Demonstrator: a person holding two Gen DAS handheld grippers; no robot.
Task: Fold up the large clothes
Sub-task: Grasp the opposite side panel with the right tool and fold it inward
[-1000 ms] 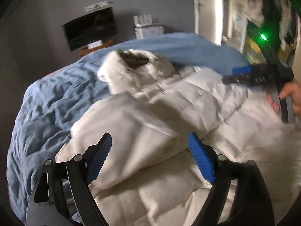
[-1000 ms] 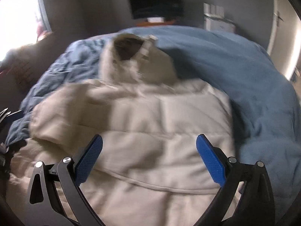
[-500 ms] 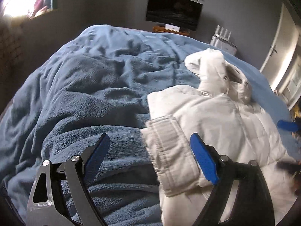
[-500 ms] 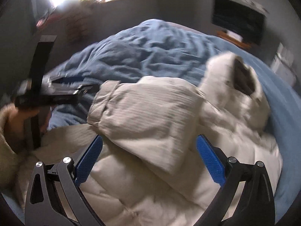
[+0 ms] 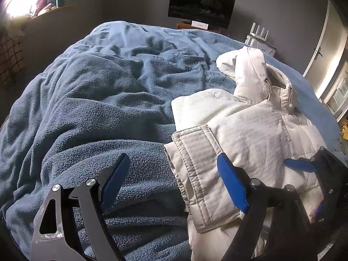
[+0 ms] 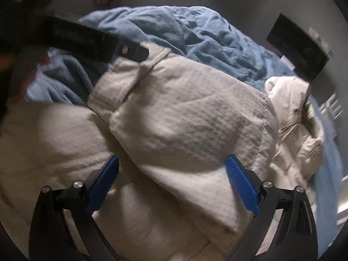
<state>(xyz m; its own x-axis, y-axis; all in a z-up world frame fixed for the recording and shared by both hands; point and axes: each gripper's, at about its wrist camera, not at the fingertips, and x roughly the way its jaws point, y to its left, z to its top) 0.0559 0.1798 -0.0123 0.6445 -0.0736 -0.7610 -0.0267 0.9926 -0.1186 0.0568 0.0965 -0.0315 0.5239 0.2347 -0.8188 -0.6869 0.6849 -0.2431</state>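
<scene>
A white puffer jacket [image 5: 250, 128] lies on a blue fleece blanket [image 5: 97, 108], hood [image 5: 250, 69] at the far end. One sleeve is folded across the body, its cuff [image 5: 195, 165] toward me. My left gripper [image 5: 174, 182] is open, its right finger over the cuff, holding nothing. In the right wrist view the jacket [image 6: 184, 119] fills the middle and my right gripper [image 6: 171, 182] is open just above the folded sleeve. The right gripper also shows at the left wrist view's right edge [image 5: 304, 167]. The left gripper shows dark at upper left of the right wrist view [image 6: 97, 45].
The blanket [image 6: 195, 32] covers the whole bed. A dark TV [image 5: 201, 6] on a shelf and a white router [image 5: 260, 37] stand by the far grey wall. A door [image 5: 326, 43] is at right, a bright window [image 5: 19, 2] at upper left.
Both grippers swung left from the jacket's body toward its folded sleeve. The left gripper came down closer to the cuff; the right gripper moved in over the sleeve.
</scene>
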